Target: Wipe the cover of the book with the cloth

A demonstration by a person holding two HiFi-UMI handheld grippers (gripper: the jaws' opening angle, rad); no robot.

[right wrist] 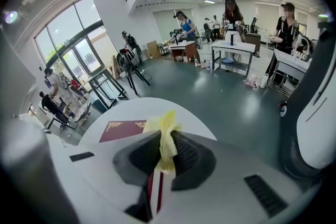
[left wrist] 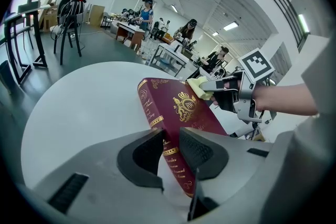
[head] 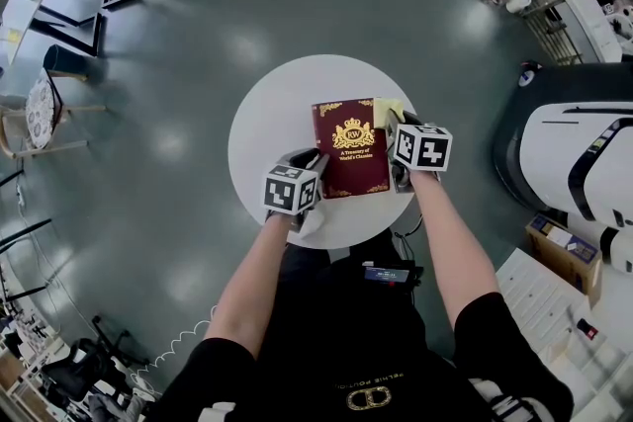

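A dark red book (head: pixel 351 148) with gold print lies flat on the round white table (head: pixel 272 124). My left gripper (head: pixel 315 158) is at the book's near left corner. In the left gripper view the spine corner of the book (left wrist: pixel 184 113) sits between the jaws of this gripper (left wrist: pixel 172 136), which are closed on it. My right gripper (head: pixel 396 124) is shut on a yellow cloth (head: pixel 387 111) at the book's far right corner. The right gripper view shows the cloth (right wrist: pixel 167 136) pinched in the gripper (right wrist: pixel 165 144), with the book (right wrist: pixel 123 130) beyond. From the left gripper view the cloth (left wrist: pixel 198 86) rests on the cover.
A large white and black machine (head: pixel 584 153) stands to the right, with a cardboard box (head: pixel 564 252) near it. Black-framed tables and a chair (head: pixel 79 15) stand at the far left. Several people work at desks (right wrist: pixel 236 50) across the room.
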